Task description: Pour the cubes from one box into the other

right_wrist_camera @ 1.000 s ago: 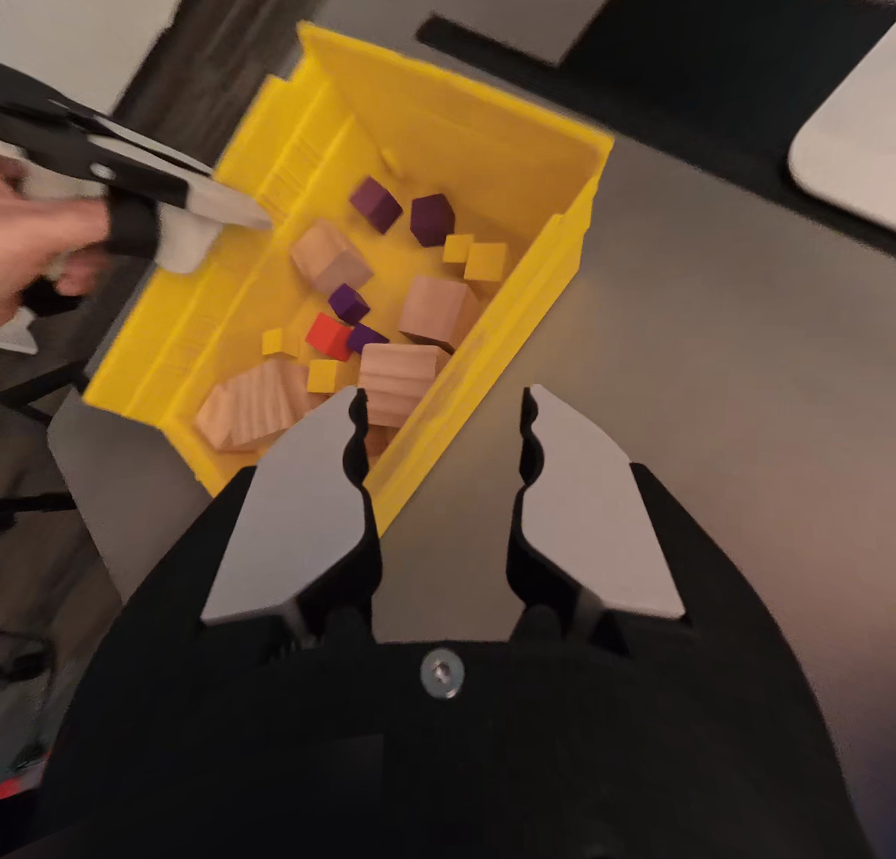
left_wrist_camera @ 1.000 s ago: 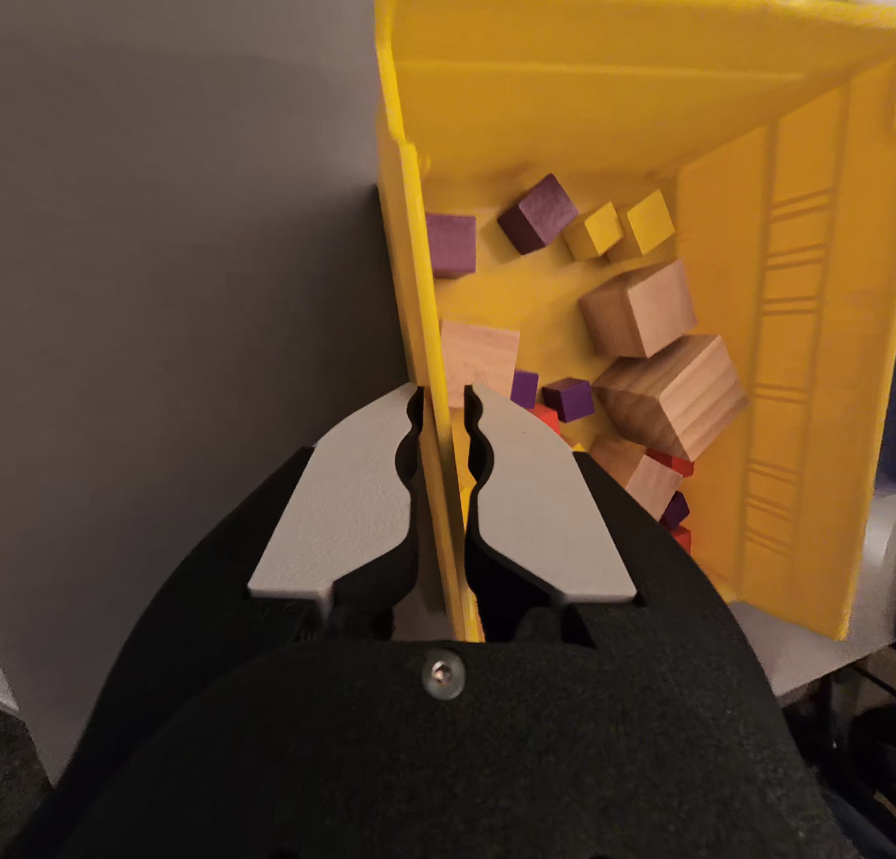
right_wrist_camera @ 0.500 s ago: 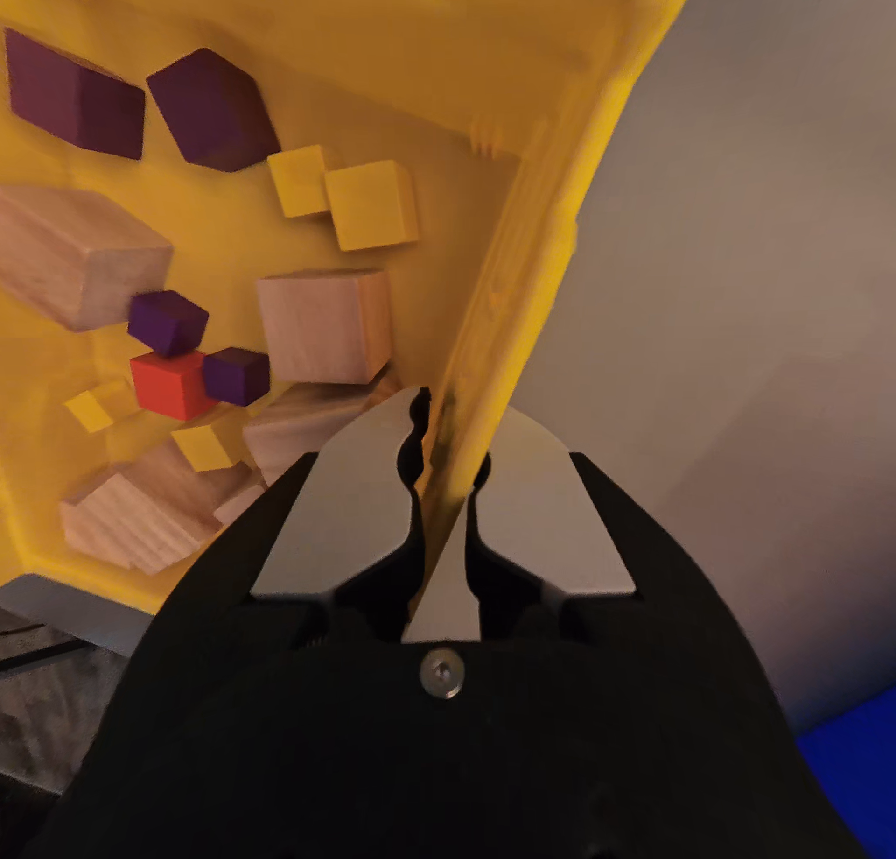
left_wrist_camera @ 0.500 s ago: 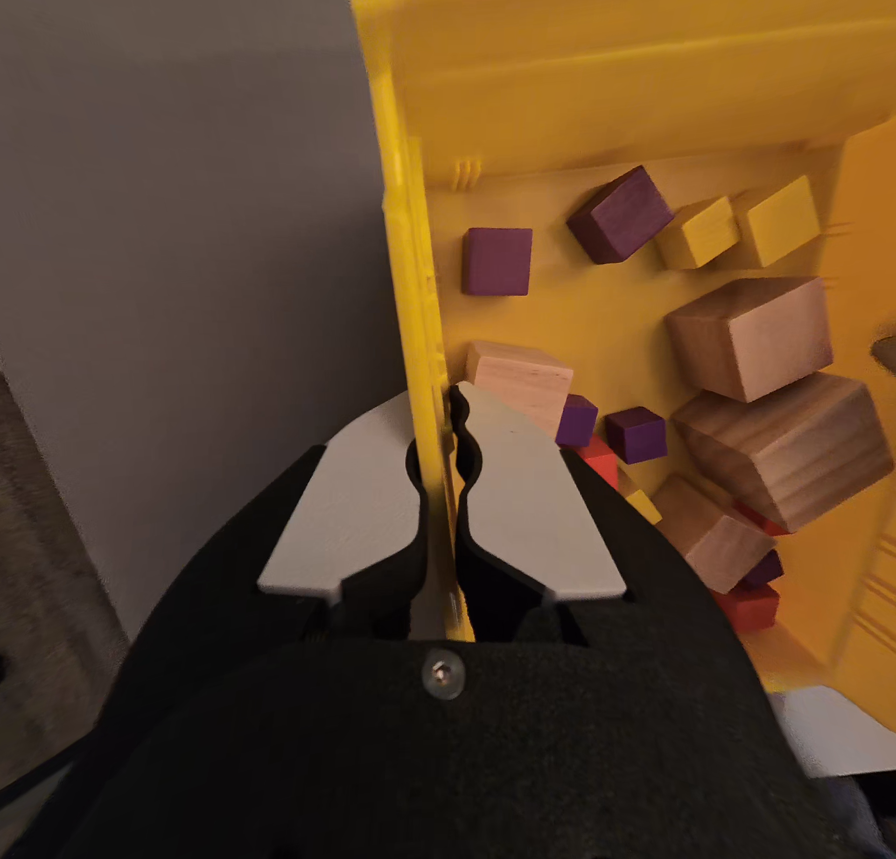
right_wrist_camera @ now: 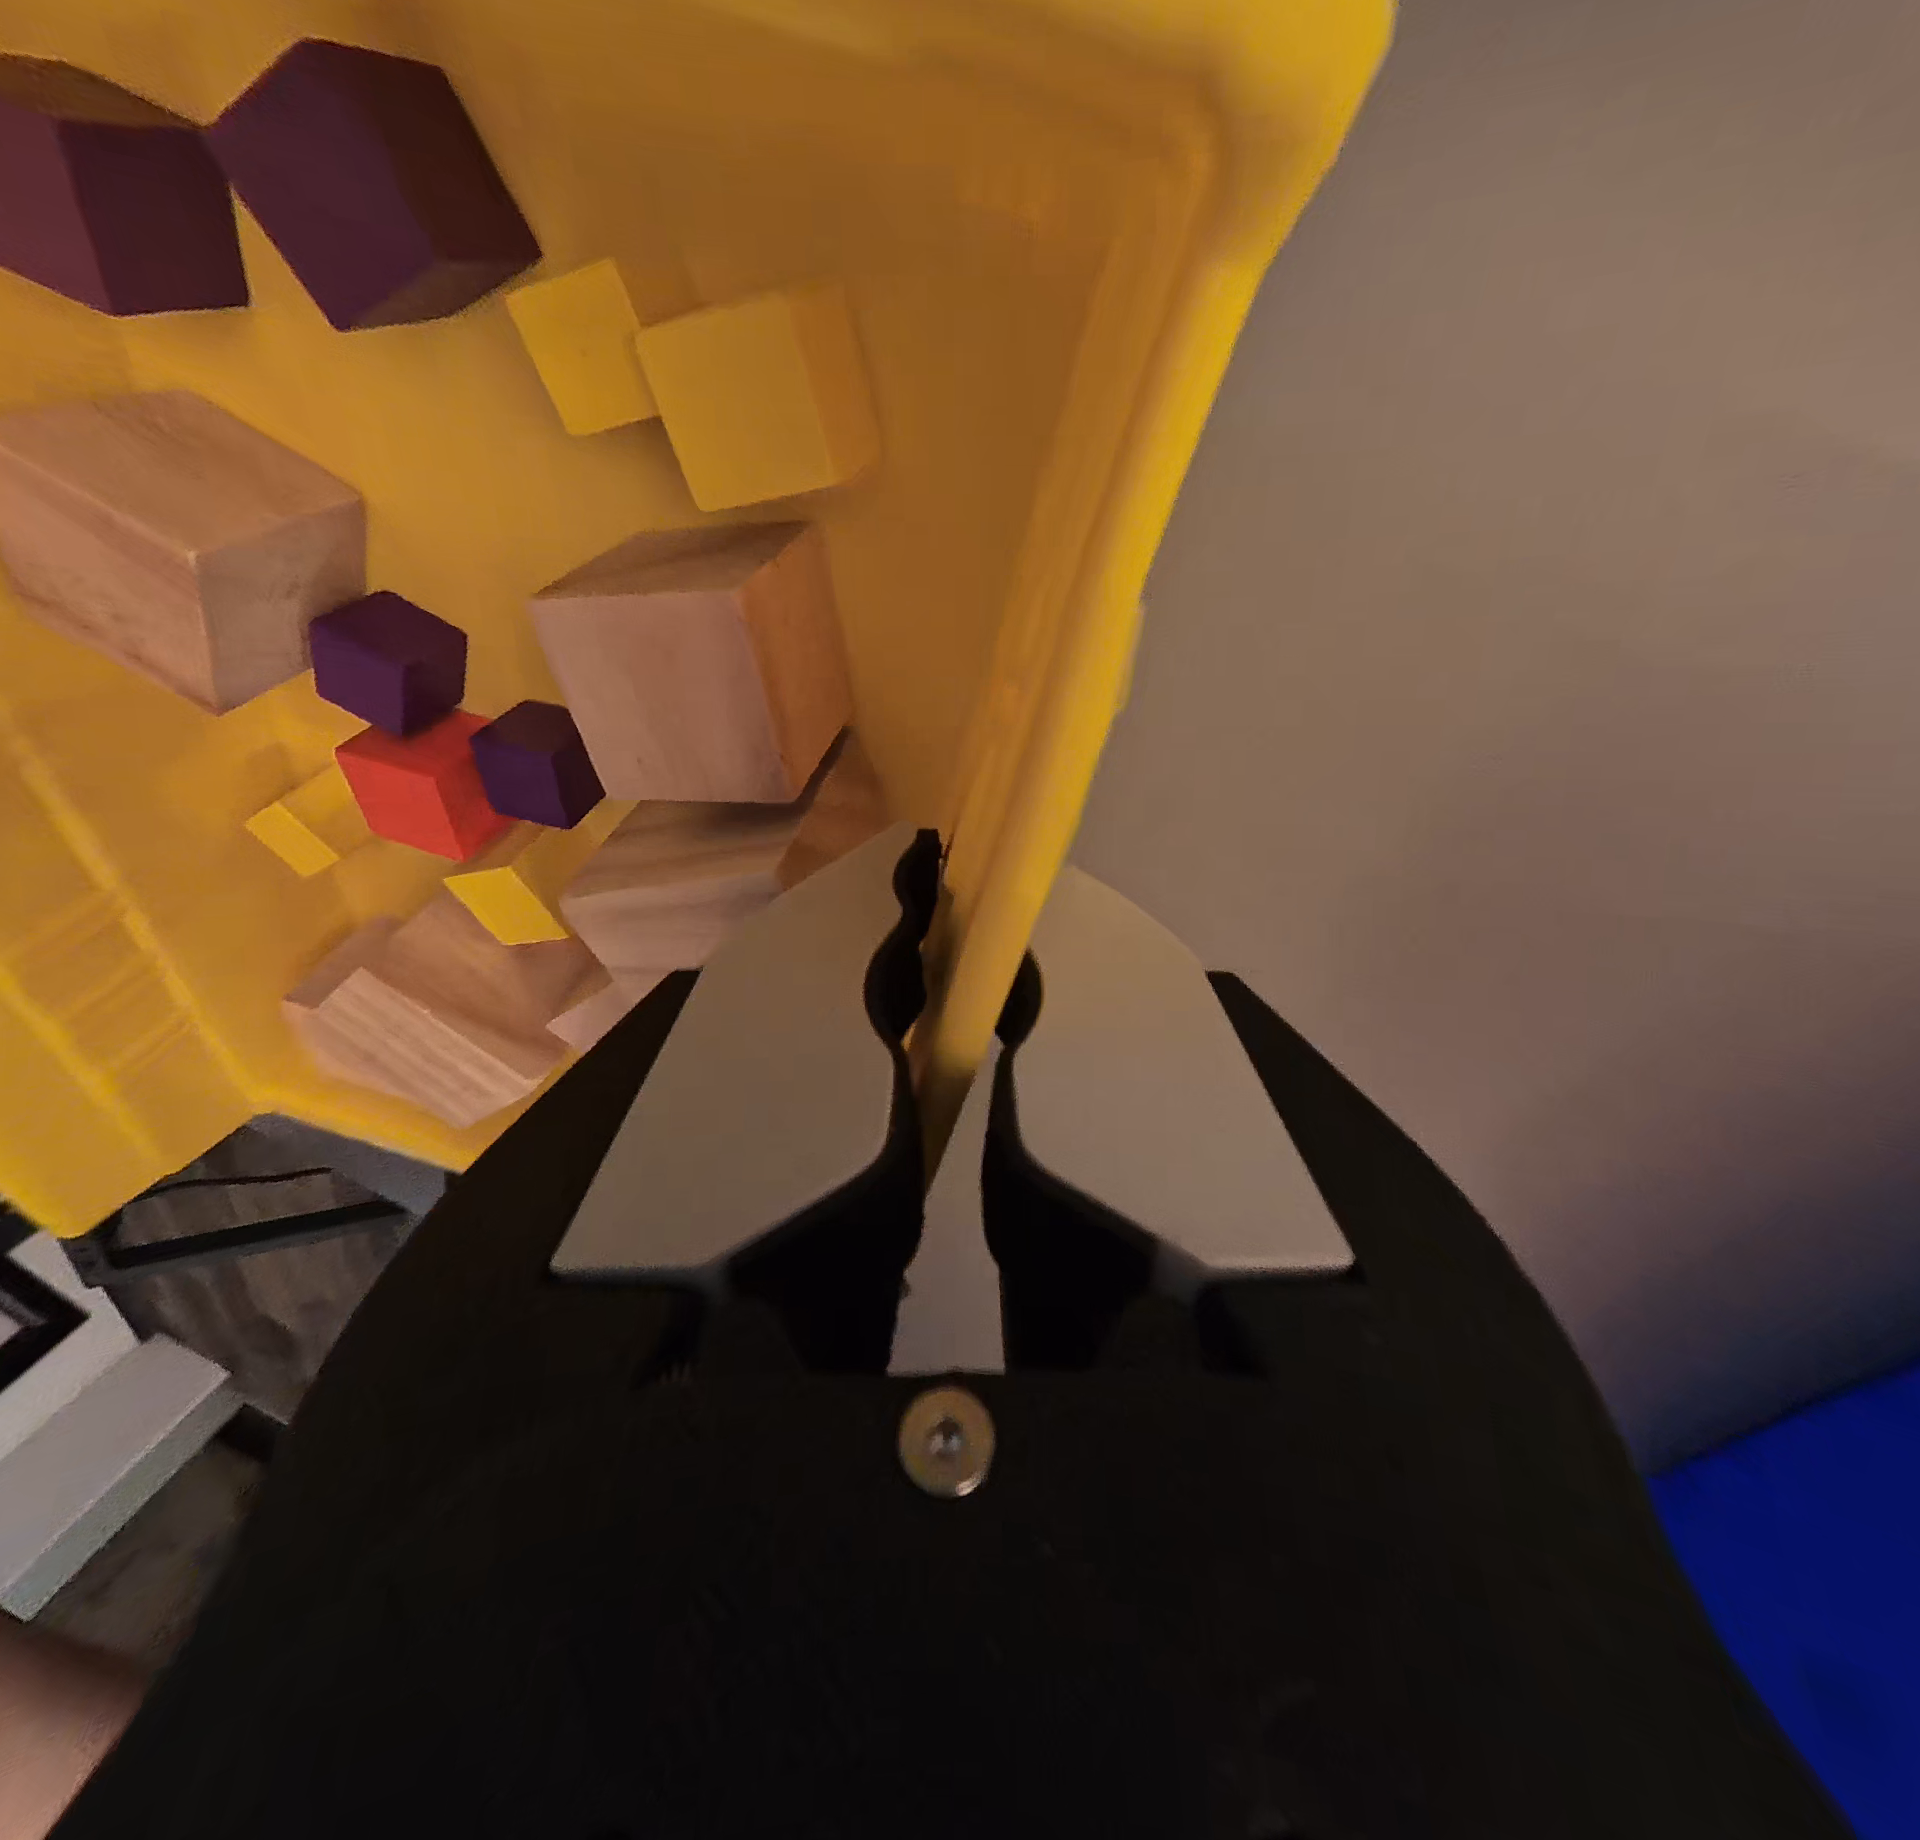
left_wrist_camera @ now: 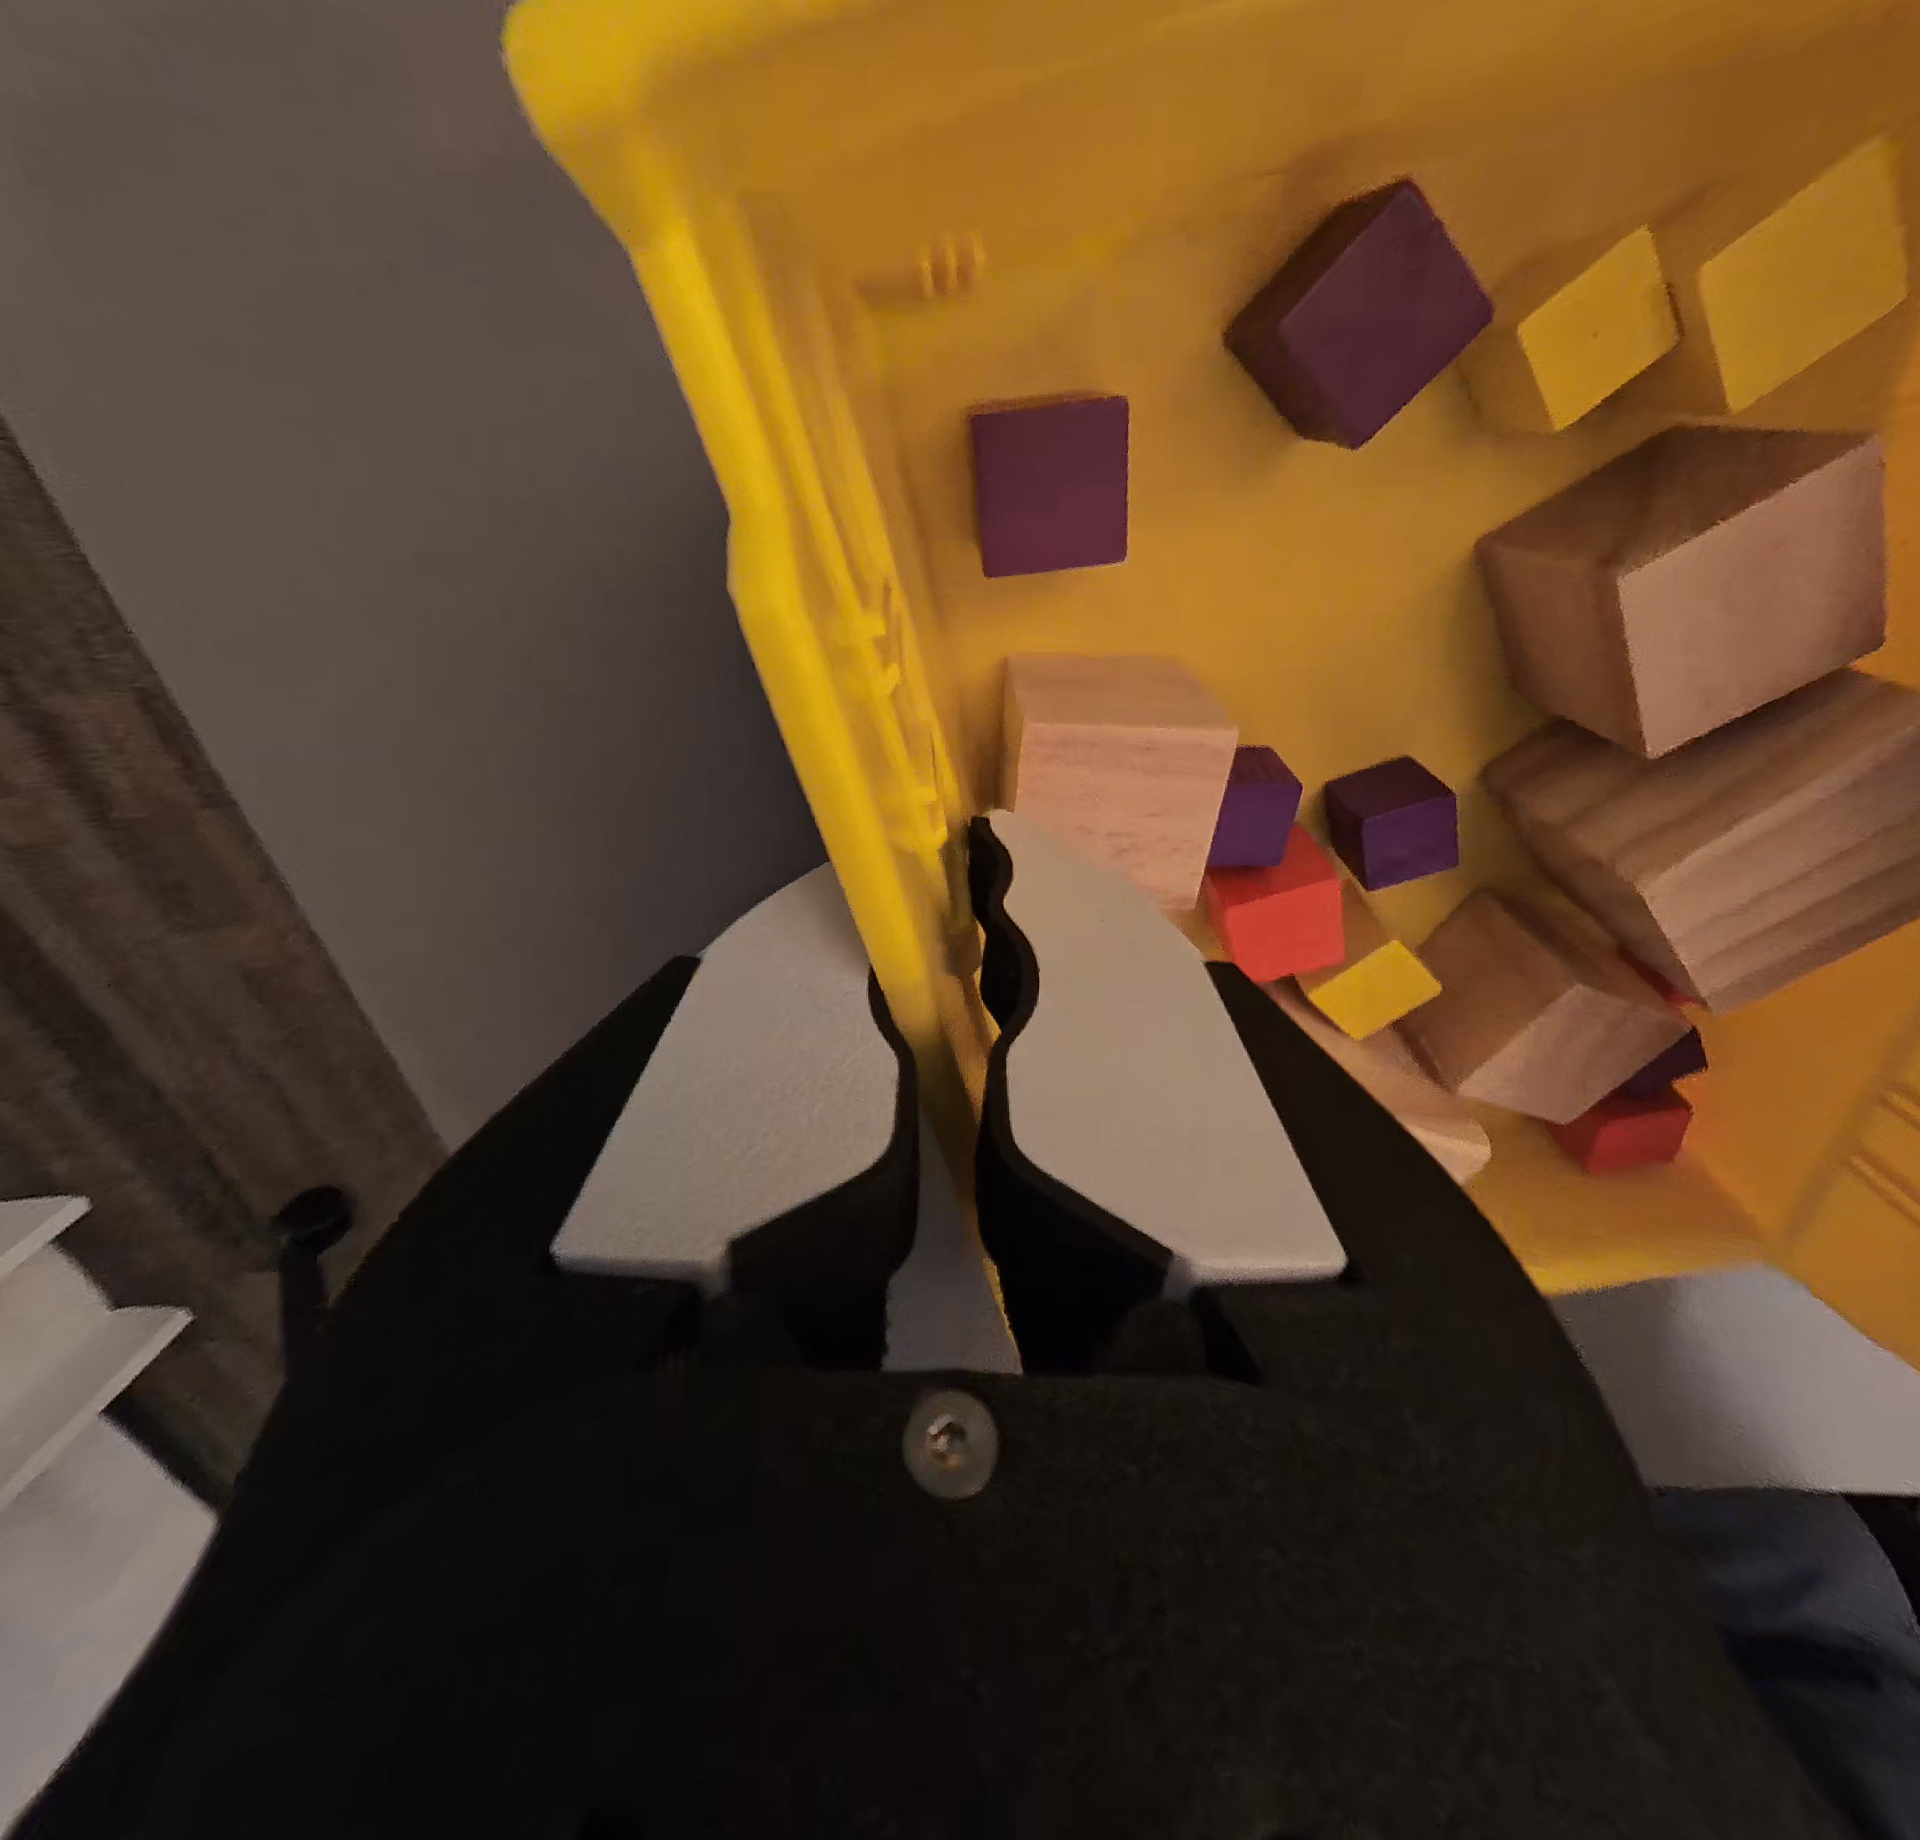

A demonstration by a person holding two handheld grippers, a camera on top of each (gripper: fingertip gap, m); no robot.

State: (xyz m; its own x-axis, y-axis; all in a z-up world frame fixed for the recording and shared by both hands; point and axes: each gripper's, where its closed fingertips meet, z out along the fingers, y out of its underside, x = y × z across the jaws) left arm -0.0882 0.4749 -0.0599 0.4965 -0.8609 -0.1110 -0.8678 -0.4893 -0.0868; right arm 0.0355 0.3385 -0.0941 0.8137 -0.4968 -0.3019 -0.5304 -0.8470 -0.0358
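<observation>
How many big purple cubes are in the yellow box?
2: one big purple cube by the yellow box's left wall, the other farther up beside two yellow cubes. Wooden blocks might hide more.

Left tool and right tool each clamped on a box wall.

You see a bright yellow plastic box holding pale natural-wood cubes with visible grain, dark purple painted cubes, yellow cubes that nearly match the box, and orange-red cubes. Your left gripper and right gripper each show light grey fingers set in matt black bodies. Behind the box you have a plain grey table surface, with a patch of vivid blue at the lower right of the right wrist view.
</observation>
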